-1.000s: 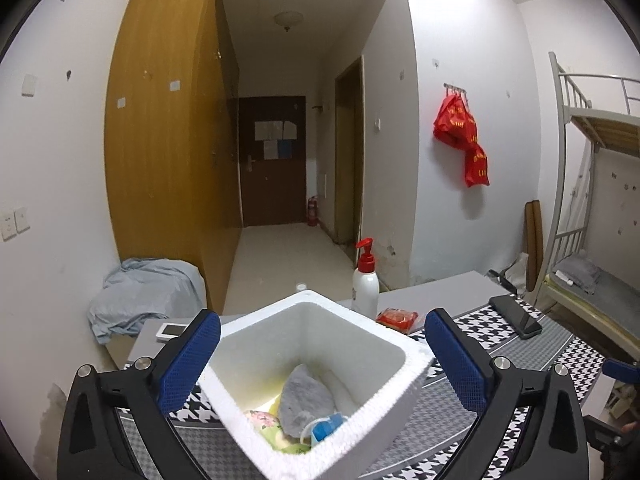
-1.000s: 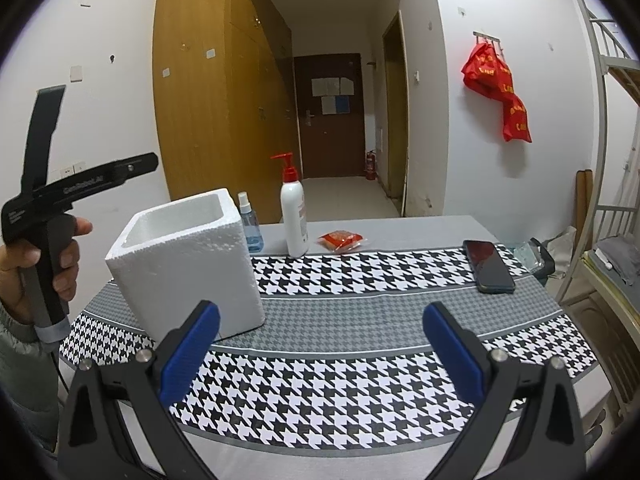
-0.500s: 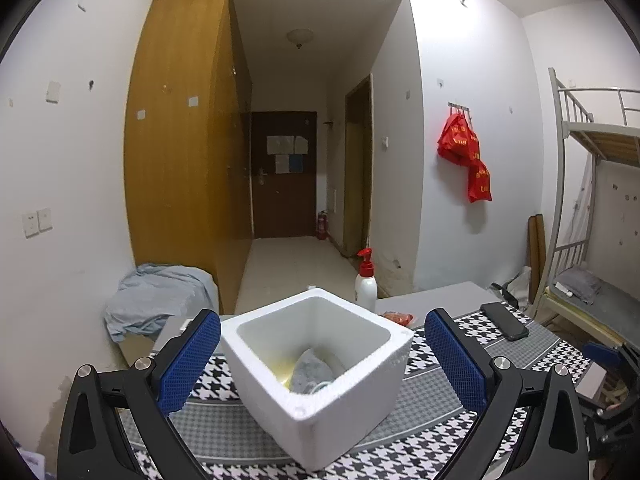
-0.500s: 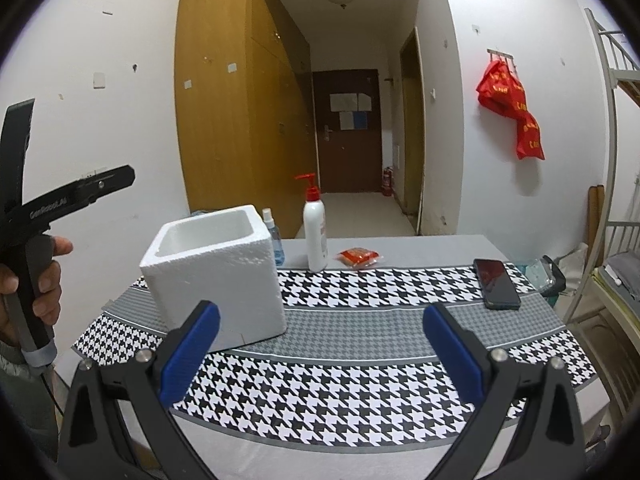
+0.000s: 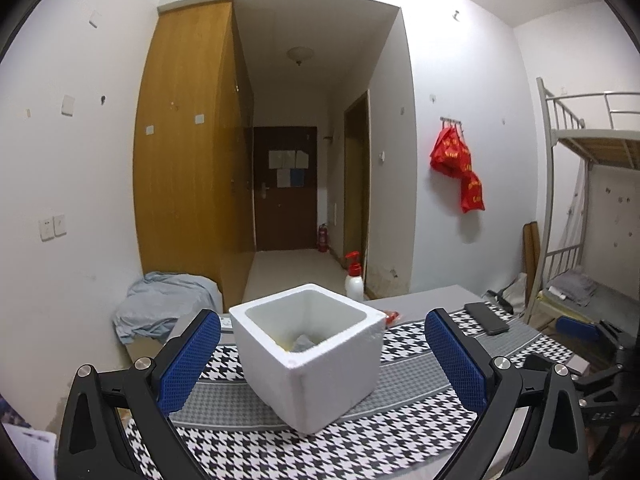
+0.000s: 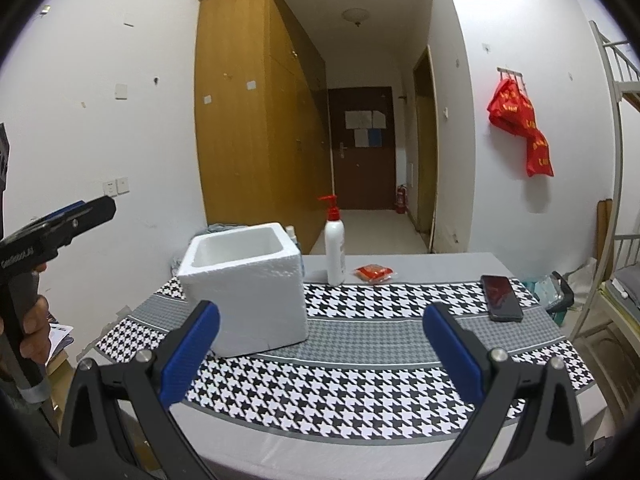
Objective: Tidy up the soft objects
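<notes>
A white foam box stands on the houndstooth tablecloth. Inside it a grey soft item and a bit of yellow show just over the near rim; the rest of its contents are hidden. My left gripper is open, drawn back from the box, which sits between its blue pads. My right gripper is open and empty over the table's front, the box beyond its left finger. The left gripper's body shows at the far left of the right wrist view, held by a hand.
A red-pump white bottle, a small spray bottle, a red packet and a black phone lie on the table. A grey cloth heap lies beside the wardrobe. A bunk bed stands at right.
Both grippers have pulled back and up from the table. The box looks smaller and farther in both views, and its contents have sunk mostly below the rim in the left wrist view.
</notes>
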### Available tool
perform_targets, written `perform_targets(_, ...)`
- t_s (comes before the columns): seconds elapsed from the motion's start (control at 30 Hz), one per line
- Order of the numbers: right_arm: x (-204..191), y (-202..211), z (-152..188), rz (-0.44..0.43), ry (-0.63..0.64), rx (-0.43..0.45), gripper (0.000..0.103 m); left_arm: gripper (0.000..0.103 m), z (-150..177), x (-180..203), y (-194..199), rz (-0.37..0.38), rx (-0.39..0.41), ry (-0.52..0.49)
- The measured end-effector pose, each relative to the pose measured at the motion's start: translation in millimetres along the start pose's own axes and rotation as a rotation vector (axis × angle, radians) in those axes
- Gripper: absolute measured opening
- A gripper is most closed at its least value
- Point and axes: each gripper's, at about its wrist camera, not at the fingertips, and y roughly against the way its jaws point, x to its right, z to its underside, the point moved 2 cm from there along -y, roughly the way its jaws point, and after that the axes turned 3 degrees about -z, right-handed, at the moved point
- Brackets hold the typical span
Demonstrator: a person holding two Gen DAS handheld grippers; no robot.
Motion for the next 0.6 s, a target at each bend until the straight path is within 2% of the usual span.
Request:
perform_targets(0.3, -21, 32, 5, -0.030, 0.023, 0.062, 0.103, 0.102, 20, 4, 37, -0.035, 0.019, 0.014)
perform_targets(0.6, -46, 52, 25, -0.080, 0.049, 0.080, 0.103, 0.102, 44, 3, 68, -0.059, 0.047, 0.026)
